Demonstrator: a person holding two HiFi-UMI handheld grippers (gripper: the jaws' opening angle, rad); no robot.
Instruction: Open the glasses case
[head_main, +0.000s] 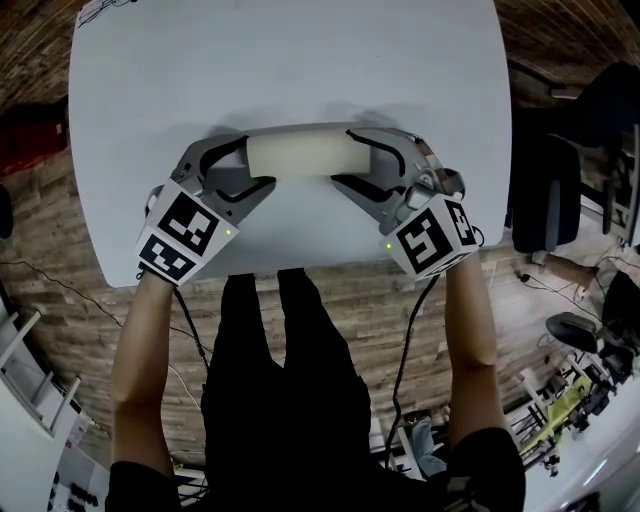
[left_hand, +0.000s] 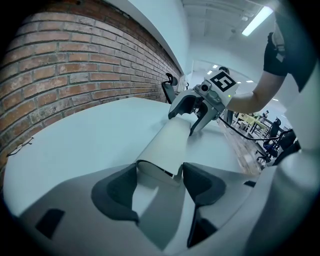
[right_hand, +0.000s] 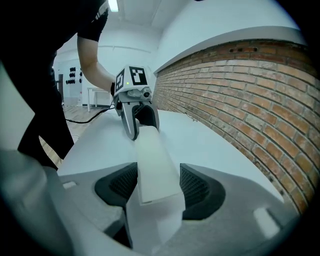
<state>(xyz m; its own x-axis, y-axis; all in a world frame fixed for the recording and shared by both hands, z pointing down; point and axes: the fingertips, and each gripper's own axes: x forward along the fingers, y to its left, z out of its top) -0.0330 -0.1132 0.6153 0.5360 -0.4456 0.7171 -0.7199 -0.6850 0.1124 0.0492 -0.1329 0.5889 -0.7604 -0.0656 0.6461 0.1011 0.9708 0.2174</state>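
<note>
While your left gripper (head_main: 255, 162) and right gripper (head_main: 343, 157) each clamp 1 end of the shut glasses case (head_main: 297, 152) lying on the table (head_main: 300, 60), a lopsided pull could slip the smooth shell out of 1 grip or skid it sideways.

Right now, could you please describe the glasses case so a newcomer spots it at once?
Find the white table, then its near edge. The glasses case lies between the left gripper and right gripper, each gripping one end. It is the only cream oblong.
</note>
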